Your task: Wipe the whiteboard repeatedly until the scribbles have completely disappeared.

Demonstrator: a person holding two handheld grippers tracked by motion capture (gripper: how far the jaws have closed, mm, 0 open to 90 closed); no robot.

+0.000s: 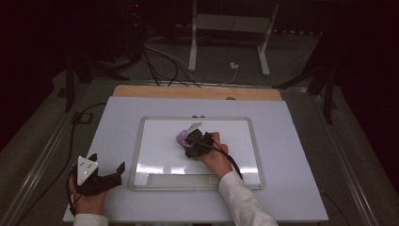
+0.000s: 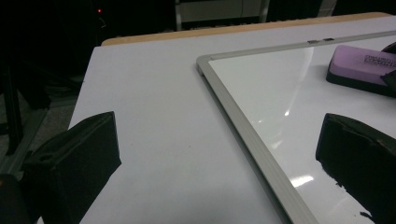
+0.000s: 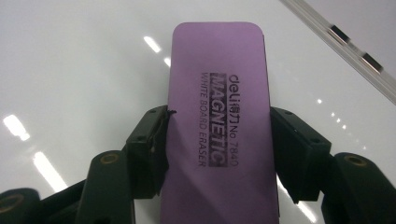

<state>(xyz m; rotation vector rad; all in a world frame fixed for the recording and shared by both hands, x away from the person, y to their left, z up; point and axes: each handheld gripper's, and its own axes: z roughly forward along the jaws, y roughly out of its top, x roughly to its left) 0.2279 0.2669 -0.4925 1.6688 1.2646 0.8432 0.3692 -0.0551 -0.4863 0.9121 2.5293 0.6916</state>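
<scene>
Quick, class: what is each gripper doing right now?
Left gripper: open, holding nothing, beside the whiteboard.
Right gripper: shut on the purple eraser.

The whiteboard point(image 1: 155, 141) is bare to the left of and in front of the eraser point(image 1: 184, 136), so a gripper could pass there; its raised metal frame point(image 2: 243, 128) is a low ridge to cross. The right gripper point(image 1: 194, 142), clamped on the eraser, and the right hand point(image 1: 215, 157) occupy the board's middle. The table point(image 1: 291, 155) is free right of the board. The left gripper point(image 1: 106, 173), jaws apart, blocks the near left corner.
</scene>
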